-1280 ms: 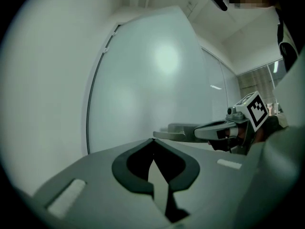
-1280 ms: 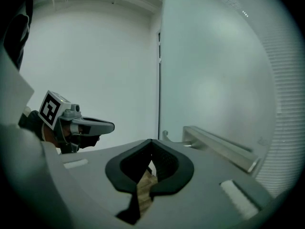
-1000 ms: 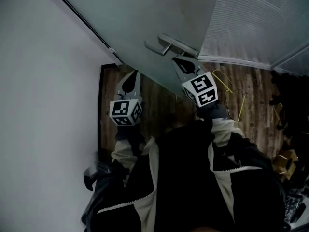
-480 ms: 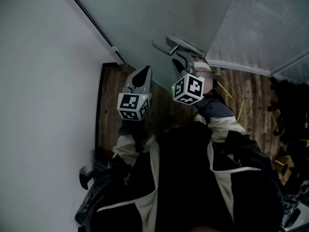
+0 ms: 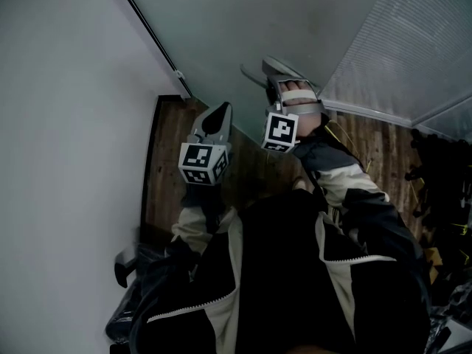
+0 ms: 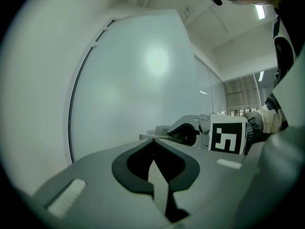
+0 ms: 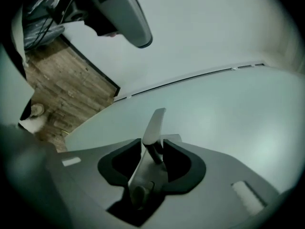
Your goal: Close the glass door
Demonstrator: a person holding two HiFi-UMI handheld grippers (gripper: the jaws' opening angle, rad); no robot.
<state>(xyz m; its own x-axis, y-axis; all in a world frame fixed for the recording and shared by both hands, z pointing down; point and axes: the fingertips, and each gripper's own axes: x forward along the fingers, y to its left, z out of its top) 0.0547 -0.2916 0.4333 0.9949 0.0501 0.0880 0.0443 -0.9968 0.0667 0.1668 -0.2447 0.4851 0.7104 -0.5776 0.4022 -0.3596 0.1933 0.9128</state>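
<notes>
Facing glass door (image 5: 221,43), white wall (image 5: 66,161), wood floor (image 5: 166,168), left claw (image 6: 153,140) closed, right claw (image 7: 153,142) just opened around handle (image 7: 155,123)

Head view dim, cool cast; jacket (image 5: 280,271) near black, floor (image 5: 166,168) murky. Gripper views brighter, fisheye: edges bent, corners vignetted black. Soft glare patch on glass door (image 6: 157,61); ceiling strip light (image 6: 259,12) blown out. Foreground soft.

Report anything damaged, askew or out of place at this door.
Nothing stands out. The glass door shows no crack, and its handle looks intact. Dark clutter lies on the floor at the right, too dim to identify.
</notes>
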